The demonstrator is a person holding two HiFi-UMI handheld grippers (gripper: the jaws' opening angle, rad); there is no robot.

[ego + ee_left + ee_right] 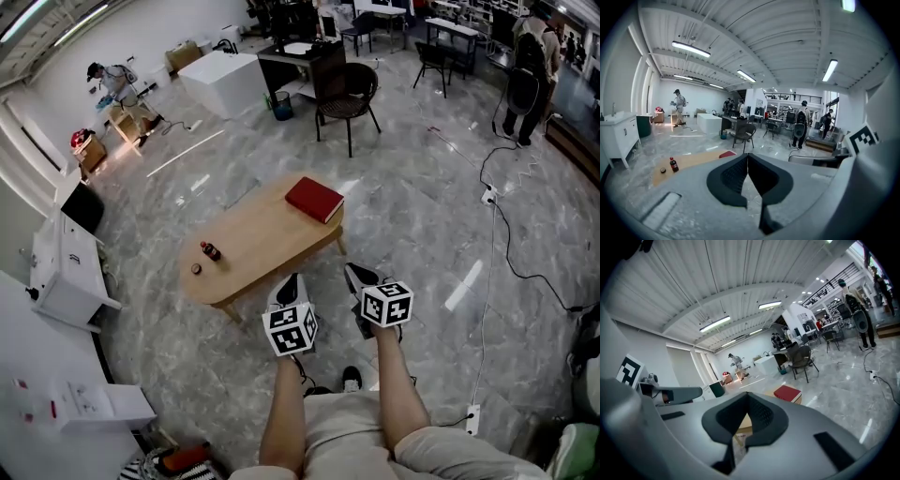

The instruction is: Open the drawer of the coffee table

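Observation:
An oval wooden coffee table (253, 246) stands on the marble floor ahead of me, with a red book (315, 199) at its far right end, a small dark bottle (210, 251) and a cap near its left end. No drawer front shows from here. My left gripper (290, 286) is shut and empty, held just short of the table's near edge. To its right my right gripper (354, 277) is shut and empty too, off the table's near right corner. The left gripper view shows the table top (693, 160) and bottle (673, 164); the right gripper view shows the book (787, 393).
A dark chair (348, 94) stands beyond the table, with a white block (225, 82) and desks further back. White cabinets (64, 267) line the left wall. A cable and power strip (488, 195) run across the floor at the right. People stand at the far left and far right.

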